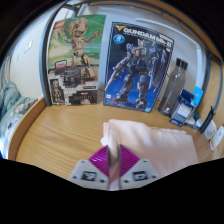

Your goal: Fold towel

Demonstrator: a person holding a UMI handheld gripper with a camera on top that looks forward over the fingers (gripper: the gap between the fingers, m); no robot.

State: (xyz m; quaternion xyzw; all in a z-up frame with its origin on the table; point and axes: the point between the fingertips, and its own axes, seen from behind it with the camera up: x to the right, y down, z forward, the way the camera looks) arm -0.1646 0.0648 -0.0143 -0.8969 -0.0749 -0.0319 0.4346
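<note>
Nearest, the hand-held gripper (113, 170) has its magenta pads (100, 160) nearly together, pinching the near edge of the towel (150, 140). The pale towel lies just ahead on the wooden tabletop (55, 135), spreading to the right. Beyond, two posters (138, 65) lean against the far wall, a blue box (186, 106) at far right.

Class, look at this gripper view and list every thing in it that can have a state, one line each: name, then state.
Towel: lies on the table, partly folded, near edge between the fingers.
Gripper: fingers closed on the towel's edge, pads nearly meeting.
Table: bare wood beside the towel.
Groot poster: upright against the wall.
Gundam poster: upright against the wall, beside the other.
</note>
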